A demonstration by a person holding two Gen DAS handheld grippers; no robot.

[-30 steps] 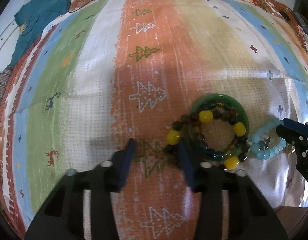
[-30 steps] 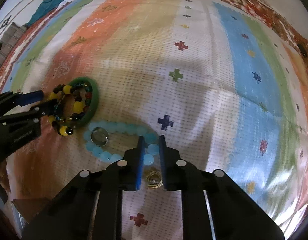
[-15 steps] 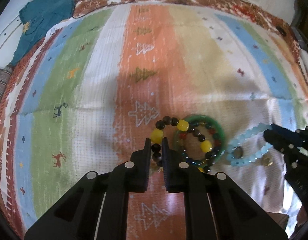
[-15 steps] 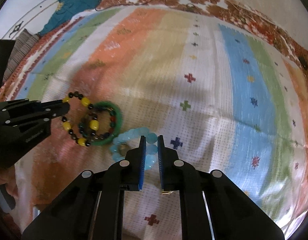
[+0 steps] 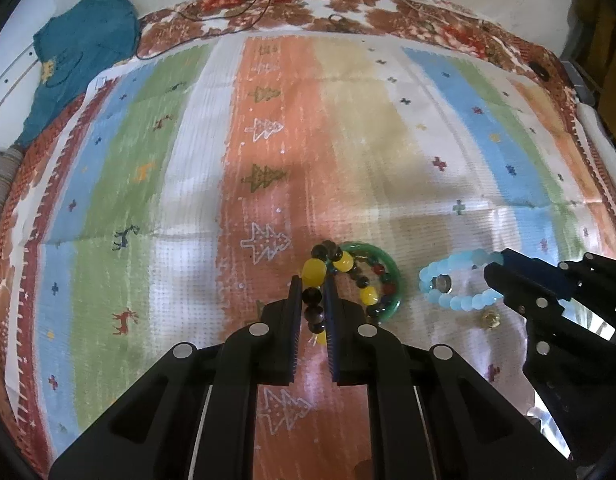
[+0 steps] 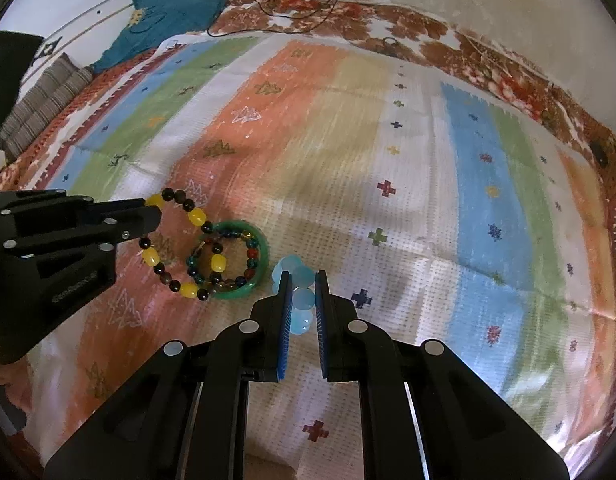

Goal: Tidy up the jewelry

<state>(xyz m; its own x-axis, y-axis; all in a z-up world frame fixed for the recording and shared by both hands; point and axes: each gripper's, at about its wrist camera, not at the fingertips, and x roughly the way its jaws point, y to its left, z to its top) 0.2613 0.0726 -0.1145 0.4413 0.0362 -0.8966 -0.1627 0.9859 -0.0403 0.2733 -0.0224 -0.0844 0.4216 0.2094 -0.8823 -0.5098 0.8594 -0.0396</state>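
Observation:
My left gripper (image 5: 311,289) is shut on a yellow-and-dark beaded bracelet (image 5: 312,273), which also shows in the right wrist view (image 6: 196,216). Beside it lies a green bangle (image 5: 391,268) with a multicoloured bead bracelet (image 6: 250,254) inside it. My right gripper (image 6: 302,280) is shut on a light blue beaded bracelet (image 6: 300,296); in the left wrist view that bracelet (image 5: 451,300) rings a silver ring (image 5: 441,283). A small gold piece (image 5: 489,319) lies near it.
Everything lies on a striped cloth (image 5: 347,140) with tree and cross motifs. A teal garment (image 5: 84,48) lies at the far left corner, with a black cable (image 5: 228,12) beyond the cloth's far edge.
Both grippers pulled back and up. My left gripper closed on the yellow-and-dark bracelet and drew it off the green bangle. The right gripper keeps the blue bracelet.

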